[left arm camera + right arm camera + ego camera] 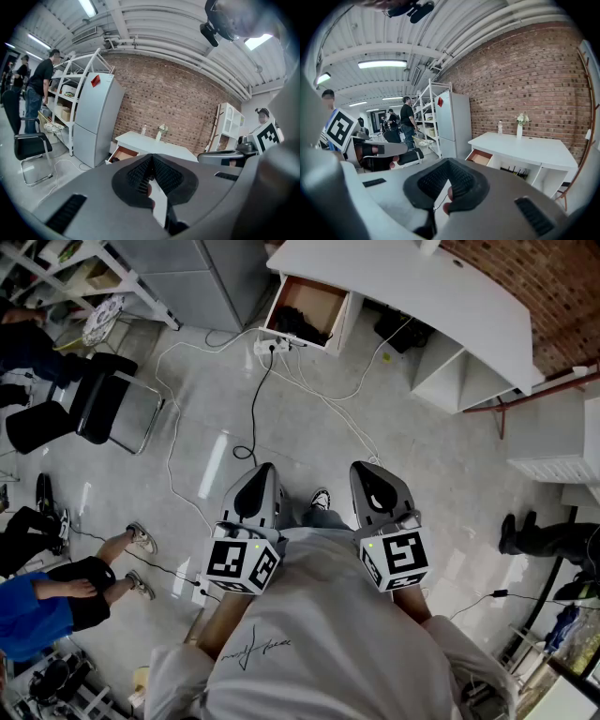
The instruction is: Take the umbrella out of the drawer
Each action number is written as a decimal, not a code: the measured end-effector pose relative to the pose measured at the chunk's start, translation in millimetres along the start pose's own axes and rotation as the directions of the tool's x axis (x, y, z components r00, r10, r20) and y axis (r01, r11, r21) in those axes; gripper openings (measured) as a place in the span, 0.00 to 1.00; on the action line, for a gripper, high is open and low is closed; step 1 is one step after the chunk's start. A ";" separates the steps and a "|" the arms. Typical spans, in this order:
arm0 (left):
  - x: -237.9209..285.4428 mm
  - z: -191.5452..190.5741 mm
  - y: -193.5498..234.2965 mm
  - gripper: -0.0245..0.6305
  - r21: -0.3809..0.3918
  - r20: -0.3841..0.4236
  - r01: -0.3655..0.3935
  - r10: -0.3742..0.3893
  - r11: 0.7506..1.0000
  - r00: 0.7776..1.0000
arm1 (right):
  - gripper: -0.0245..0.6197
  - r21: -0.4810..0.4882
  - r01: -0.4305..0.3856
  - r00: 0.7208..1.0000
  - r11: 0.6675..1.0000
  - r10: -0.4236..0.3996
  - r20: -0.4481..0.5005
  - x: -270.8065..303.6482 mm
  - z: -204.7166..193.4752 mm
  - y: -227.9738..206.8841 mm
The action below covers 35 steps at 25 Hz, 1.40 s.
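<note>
Floor (422,456) lies open up to the white desk (412,287), loose cables (253,399) crossing it, one drawer (323,298) pulled out with one black bundled umbrella (298,326) at its front, and left gripper (262,474) and right gripper (367,472) both hang well short, jaws pressed together.

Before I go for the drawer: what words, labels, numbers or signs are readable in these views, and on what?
No text reads clearly in any view.
On the white shirt: a handwritten-style script on its back, too small to read.
On the red tag near the top of the fridge: too small to tell whether it bears print.
On the marker cubes: black-and-white square patterns only, no letters.
</note>
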<state>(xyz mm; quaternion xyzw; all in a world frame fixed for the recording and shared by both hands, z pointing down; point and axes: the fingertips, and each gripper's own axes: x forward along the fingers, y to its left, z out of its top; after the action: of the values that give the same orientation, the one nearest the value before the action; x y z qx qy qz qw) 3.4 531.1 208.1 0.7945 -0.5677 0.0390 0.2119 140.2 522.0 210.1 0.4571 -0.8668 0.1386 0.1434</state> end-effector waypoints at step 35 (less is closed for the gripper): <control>76.5 52.2 67.3 0.06 -0.030 0.026 0.028 -0.027 0.999 0.999 | 0.06 0.023 -0.020 0.999 1.000 0.021 -0.033 108.6 42.5 -8.2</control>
<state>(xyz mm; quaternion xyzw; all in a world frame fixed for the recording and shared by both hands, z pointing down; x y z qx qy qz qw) -40.9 425.5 203.5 0.7994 -0.5599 0.0170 0.2172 83.0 420.1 212.6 0.4474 -0.8673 0.1575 0.1510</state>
